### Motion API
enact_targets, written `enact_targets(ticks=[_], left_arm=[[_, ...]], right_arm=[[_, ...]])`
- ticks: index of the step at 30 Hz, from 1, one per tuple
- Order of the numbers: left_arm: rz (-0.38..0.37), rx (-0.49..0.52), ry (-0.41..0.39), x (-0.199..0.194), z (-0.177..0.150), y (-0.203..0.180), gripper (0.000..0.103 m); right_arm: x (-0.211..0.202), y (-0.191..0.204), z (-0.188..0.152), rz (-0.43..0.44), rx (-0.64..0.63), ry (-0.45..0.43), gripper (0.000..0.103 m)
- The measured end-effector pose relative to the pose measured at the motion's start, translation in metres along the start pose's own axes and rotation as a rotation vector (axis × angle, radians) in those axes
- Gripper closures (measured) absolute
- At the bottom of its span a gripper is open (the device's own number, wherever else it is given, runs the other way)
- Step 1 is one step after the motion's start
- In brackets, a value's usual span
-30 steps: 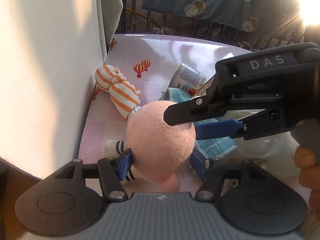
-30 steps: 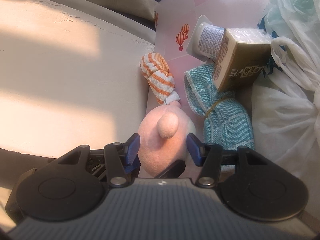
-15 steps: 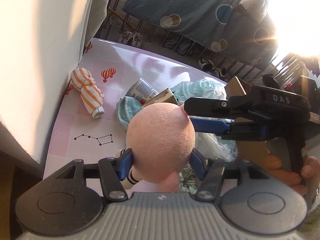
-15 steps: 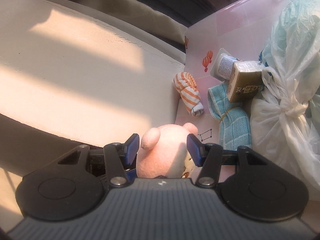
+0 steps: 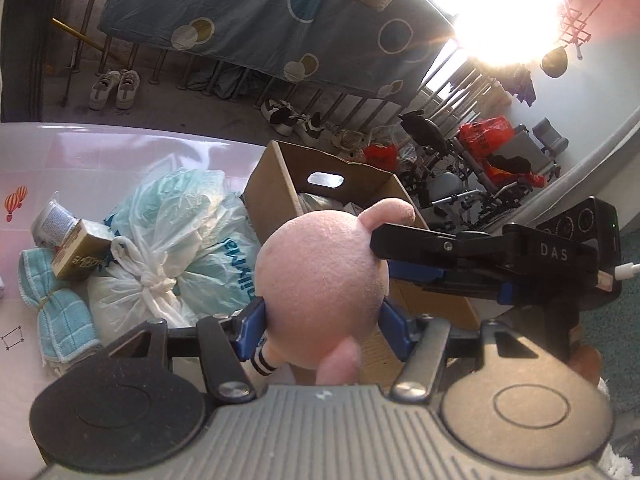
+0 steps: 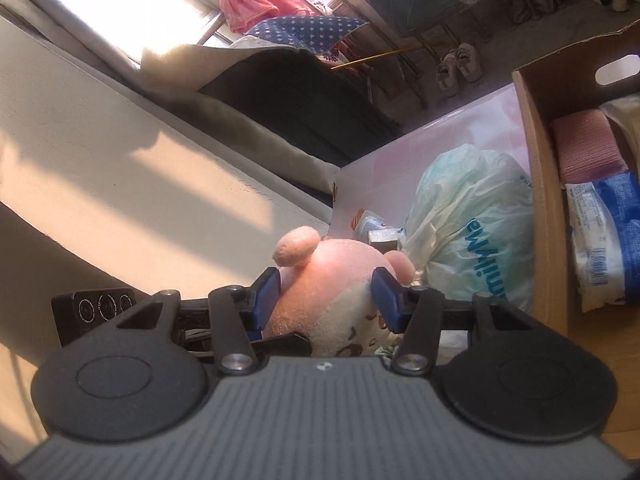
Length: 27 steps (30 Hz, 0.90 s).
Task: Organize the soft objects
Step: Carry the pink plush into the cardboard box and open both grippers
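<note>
A round pink plush toy (image 5: 320,284) with small ears is held in the air by both grippers. My left gripper (image 5: 322,328) is shut on its body from the sides. My right gripper (image 6: 326,300) is shut on its head; it also shows in the left wrist view (image 5: 404,256), coming in from the right. The toy also shows in the right wrist view (image 6: 336,276). It hangs in front of an open cardboard box (image 5: 276,188) that holds a pink roll (image 6: 584,148) and a blue-white packet (image 6: 604,240). A folded teal towel (image 5: 52,316) lies on the table at left.
Tied plastic bags (image 5: 176,248) lie between the towel and the box, beside a small carton (image 5: 78,254) and a white cup (image 5: 54,220). The pink table (image 5: 120,148) has a wall (image 6: 140,184) along its left side. Shoes and clutter are on the floor beyond.
Both grippers have lifted the plush toy off the table and carried it right, from beside the striped sock by the wall to in front of the cardboard box.
</note>
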<state>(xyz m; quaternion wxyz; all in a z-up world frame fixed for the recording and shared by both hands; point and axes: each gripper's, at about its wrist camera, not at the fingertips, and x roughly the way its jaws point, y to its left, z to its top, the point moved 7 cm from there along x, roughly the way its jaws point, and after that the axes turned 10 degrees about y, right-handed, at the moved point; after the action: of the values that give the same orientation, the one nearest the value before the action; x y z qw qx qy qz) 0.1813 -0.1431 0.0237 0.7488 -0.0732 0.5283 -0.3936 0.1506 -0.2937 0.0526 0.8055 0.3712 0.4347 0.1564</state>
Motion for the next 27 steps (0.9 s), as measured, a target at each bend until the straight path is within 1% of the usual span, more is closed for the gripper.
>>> enact_targets(ticks=[3,5,7,11,15,18,22,24,27], left_arm=[[-0.046,0.037,0.054,0.041,0.018,-0.038,0.041],[-0.073,0.055,0.087,0.066,0.026,-0.056,0.041],[-0.108,0.053,0.13,0.096,0.033,-0.071,0.041],[-0.169,0.007,0.218,0.153,0.04,-0.086,0.041],[-0.189,-0.046,0.307,0.212,0.041,-0.086,0.04],[-0.176,-0.087,0.363,0.246,0.042,-0.08,0.039],[-0.118,-0.14,0.42,0.285,0.044,-0.065,0.039],[-0.08,-0.145,0.429,0.295,0.046,-0.061,0.038],[-0.061,-0.144,0.425,0.293,0.051,-0.061,0.037]], right_arm=[[-0.043,-0.033,0.005,-0.042,0.05,-0.062,0.053],[-0.072,-0.061,0.007,-0.067,0.094,-0.099,0.054],[-0.092,-0.086,0.009,-0.094,0.142,-0.119,0.054],[-0.106,-0.137,0.011,-0.183,0.218,-0.133,0.054],[-0.107,-0.182,0.012,-0.269,0.278,-0.122,0.054],[-0.095,-0.217,0.016,-0.325,0.315,-0.103,0.054],[-0.072,-0.252,0.016,-0.345,0.371,-0.078,0.054],[-0.062,-0.265,0.017,-0.346,0.395,-0.078,0.055],[-0.055,-0.275,0.02,-0.331,0.427,-0.087,0.054]])
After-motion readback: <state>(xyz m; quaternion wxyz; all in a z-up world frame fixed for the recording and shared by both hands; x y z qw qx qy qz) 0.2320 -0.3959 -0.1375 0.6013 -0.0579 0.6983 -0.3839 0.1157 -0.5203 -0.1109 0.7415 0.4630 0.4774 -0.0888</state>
